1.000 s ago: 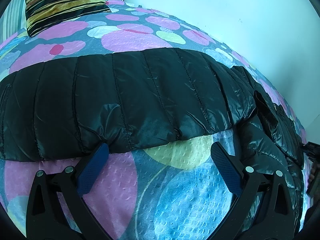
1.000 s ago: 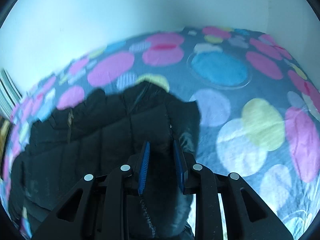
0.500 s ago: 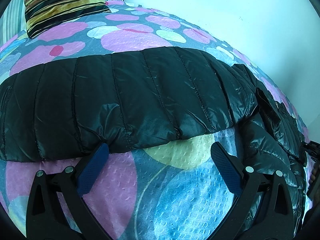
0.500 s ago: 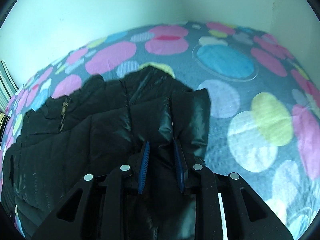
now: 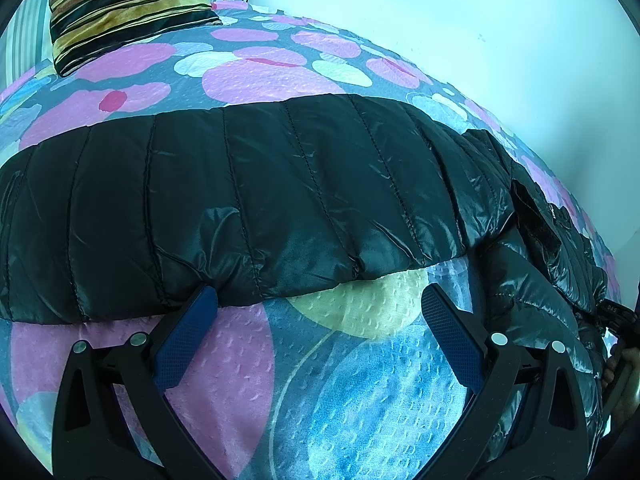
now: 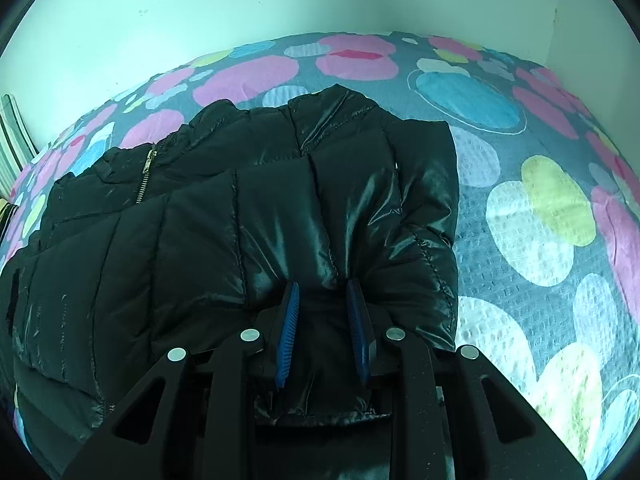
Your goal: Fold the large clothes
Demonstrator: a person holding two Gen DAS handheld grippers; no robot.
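A black quilted puffer jacket [image 5: 280, 208] lies across a bedspread with coloured circles [image 5: 312, 392]. My left gripper [image 5: 318, 312] is open and empty, its blue pads just short of the jacket's near hem. In the right wrist view my right gripper [image 6: 323, 300] is shut on a fold of the jacket [image 6: 224, 232]. The fold is pinched between the blue pads, with loose fabric hanging below them. The jacket's brass zipper [image 6: 145, 178] shows at the left. The right gripper's body and the hand on it show at the right edge of the left wrist view [image 5: 618, 332].
A striped pillow [image 5: 128, 8] lies at the head of the bed, far left. A pale wall [image 6: 280, 0] borders the bed's far side. The bedspread [image 6: 540, 208] stretches to the right of the jacket.
My right gripper has pulled its fold of the jacket back over the rest, so the jacket fills more of its view. The left gripper has stayed open, nearly still.
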